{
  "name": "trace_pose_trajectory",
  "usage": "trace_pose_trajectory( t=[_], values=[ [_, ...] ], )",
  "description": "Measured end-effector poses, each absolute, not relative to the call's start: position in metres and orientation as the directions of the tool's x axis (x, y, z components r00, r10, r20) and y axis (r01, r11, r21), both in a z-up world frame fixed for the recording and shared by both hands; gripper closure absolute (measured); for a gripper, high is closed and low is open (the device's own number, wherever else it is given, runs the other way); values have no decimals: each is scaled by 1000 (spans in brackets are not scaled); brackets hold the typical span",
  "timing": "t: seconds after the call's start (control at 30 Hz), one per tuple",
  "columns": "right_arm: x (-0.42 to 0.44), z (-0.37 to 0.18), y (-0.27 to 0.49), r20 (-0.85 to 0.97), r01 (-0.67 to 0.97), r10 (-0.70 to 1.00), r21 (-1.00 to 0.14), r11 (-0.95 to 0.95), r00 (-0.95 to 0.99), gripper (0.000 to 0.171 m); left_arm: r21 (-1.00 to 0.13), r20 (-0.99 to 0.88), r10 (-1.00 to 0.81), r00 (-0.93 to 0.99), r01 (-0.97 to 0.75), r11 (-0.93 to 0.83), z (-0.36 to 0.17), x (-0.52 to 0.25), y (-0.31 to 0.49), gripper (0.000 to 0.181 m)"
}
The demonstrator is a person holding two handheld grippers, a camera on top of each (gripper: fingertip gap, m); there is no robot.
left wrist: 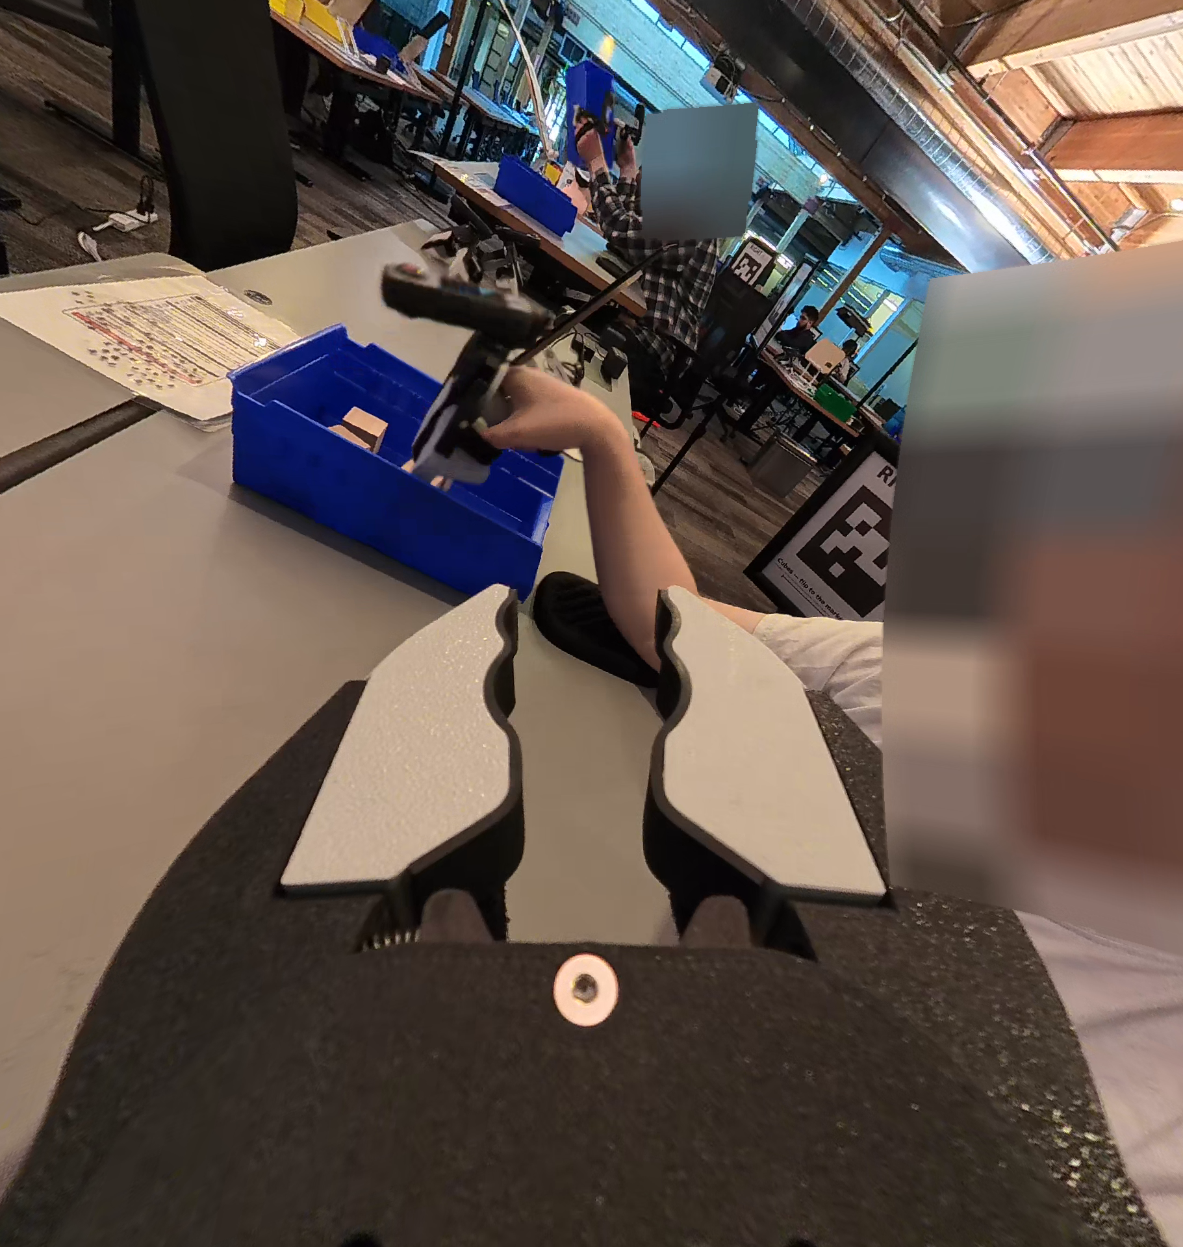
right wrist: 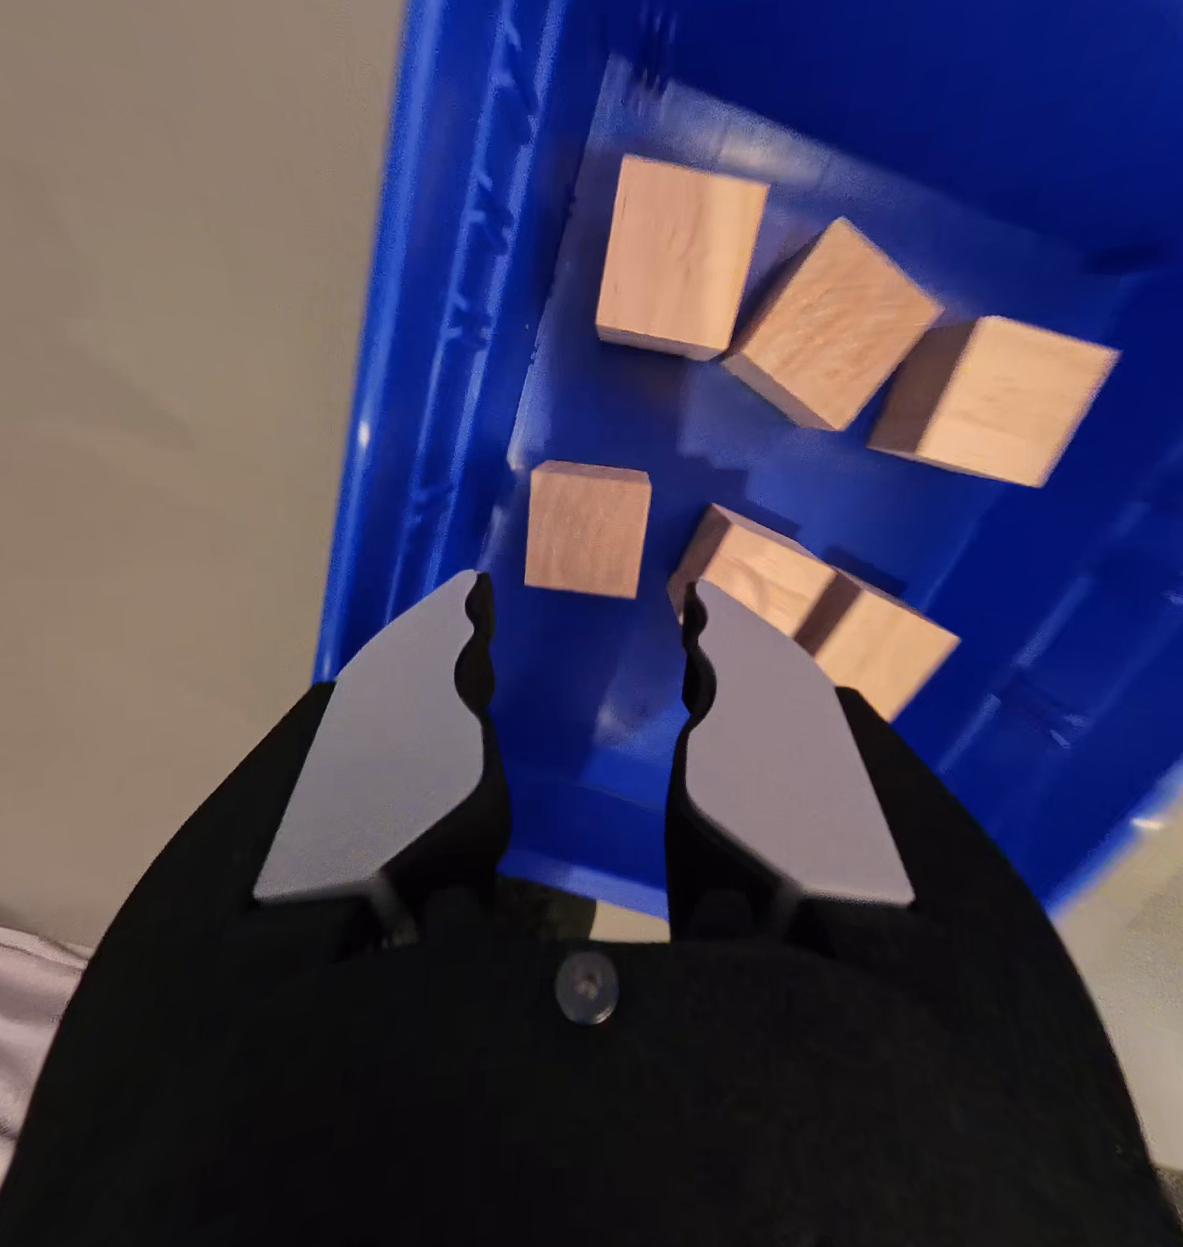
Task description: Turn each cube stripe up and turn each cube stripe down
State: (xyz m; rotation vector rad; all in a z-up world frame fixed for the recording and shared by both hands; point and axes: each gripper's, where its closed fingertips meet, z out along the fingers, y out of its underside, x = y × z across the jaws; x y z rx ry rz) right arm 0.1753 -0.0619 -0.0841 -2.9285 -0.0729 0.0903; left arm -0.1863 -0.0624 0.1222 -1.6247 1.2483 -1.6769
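Observation:
Several plain wooden cubes lie in a blue bin [right wrist: 440,337]; no stripe shows on any upper face. The nearest cube [right wrist: 585,530] sits just beyond my right gripper [right wrist: 585,594], which is open, empty and pointing down into the bin. Another cube [right wrist: 757,573] lies by its right fingertip. Three more cubes [right wrist: 676,260] lie farther back. My left gripper [left wrist: 585,600] is open and empty, low over the grey table, short of the bin [left wrist: 372,499]. In the left wrist view the right gripper [left wrist: 450,438] reaches into the bin, near a cube [left wrist: 362,426].
A laminated sheet [left wrist: 163,337] lies on the table behind the bin. A black pad [left wrist: 588,627] sits at the table edge under the person's forearm [left wrist: 615,526]. A framed marker sign [left wrist: 838,540] stands on the floor at right. Other tables and people are in the background.

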Motion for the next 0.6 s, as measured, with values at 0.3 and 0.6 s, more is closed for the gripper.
trace_pose_trajectory(
  t=[0.3, 0.6],
  values=[
    [299, -2, -92, 96, -31, -118, -633, -773, 988, 130, -933, 343, -938, 56, -95, -347, 154, -239, -23, 145],
    [319, -86, -76, -85, -107, -74, -510, -853, 994, 135, -982, -15, -687, 727, -139, -125, 147, -380, 46, 157]
  ],
)
